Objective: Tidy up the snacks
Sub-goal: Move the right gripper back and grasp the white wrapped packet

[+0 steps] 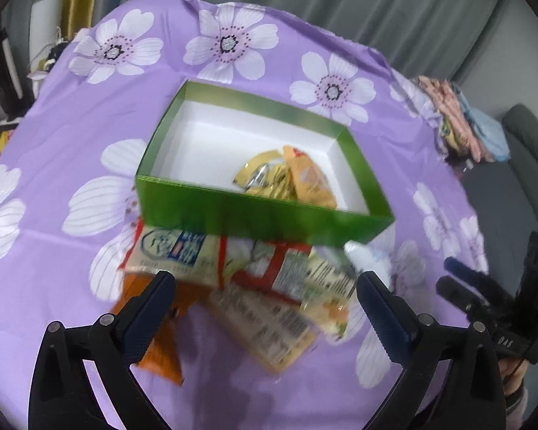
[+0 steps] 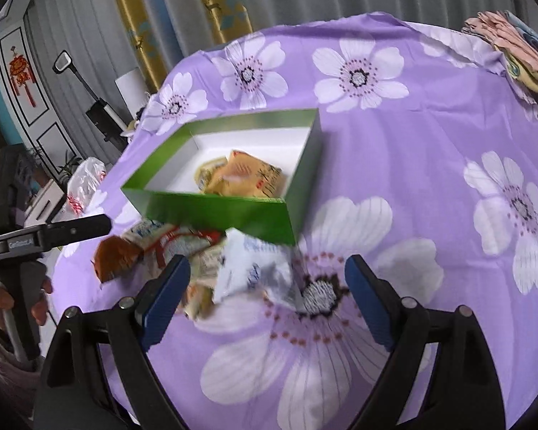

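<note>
A green box with a white inside stands on the purple flowered cloth and holds a few yellow and orange snack packets. The box and its packets also show in the right wrist view. A pile of loose snack packets lies just in front of the box. My left gripper is open and empty above this pile. My right gripper is open and empty over a white packet at the pile's right end. An orange packet lies at the pile's left.
The table is covered by a purple cloth with white flowers. Folded pink and blue fabrics lie at the far right table edge. The right gripper tool shows in the left wrist view. Grey curtains hang behind.
</note>
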Motion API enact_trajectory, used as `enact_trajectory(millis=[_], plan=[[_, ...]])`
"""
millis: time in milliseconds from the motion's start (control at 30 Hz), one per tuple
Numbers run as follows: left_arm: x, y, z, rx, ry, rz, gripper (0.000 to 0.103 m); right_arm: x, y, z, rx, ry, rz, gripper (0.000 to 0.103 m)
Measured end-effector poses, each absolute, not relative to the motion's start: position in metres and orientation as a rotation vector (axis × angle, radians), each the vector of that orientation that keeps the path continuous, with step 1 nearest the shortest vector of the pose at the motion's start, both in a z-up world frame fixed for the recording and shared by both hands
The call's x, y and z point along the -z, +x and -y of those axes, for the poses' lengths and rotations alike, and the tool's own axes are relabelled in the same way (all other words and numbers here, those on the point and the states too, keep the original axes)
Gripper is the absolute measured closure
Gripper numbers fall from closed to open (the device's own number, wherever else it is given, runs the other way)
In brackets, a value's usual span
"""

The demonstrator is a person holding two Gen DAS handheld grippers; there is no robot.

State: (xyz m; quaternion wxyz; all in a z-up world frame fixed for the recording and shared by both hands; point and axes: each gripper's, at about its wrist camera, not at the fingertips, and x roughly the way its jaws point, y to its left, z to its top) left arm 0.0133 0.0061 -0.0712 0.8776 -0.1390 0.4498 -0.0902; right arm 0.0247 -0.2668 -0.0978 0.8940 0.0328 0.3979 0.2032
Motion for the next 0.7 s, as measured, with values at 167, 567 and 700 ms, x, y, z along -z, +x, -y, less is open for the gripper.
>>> enact_trajectory(millis=[167, 567, 700], plan=[[0.078, 0.000, 0.006, 0.162, -0.222, -0.965, 0.003, 0.109, 0.022, 0.268, -0.414, 0.062, -0.848, 0.014], [0.076, 0.000, 0.036, 0.150, -0.124, -0.975, 0.003, 0.125, 0.021, 0.272, -0.443, 0.091, -0.860, 0.014], [0.079, 0.006, 0.046, 0.184, -0.134, -0.986, 0.003, 0.135, 0.025, 0.279, -0.438, 0.120, -0.873, 0.014]])
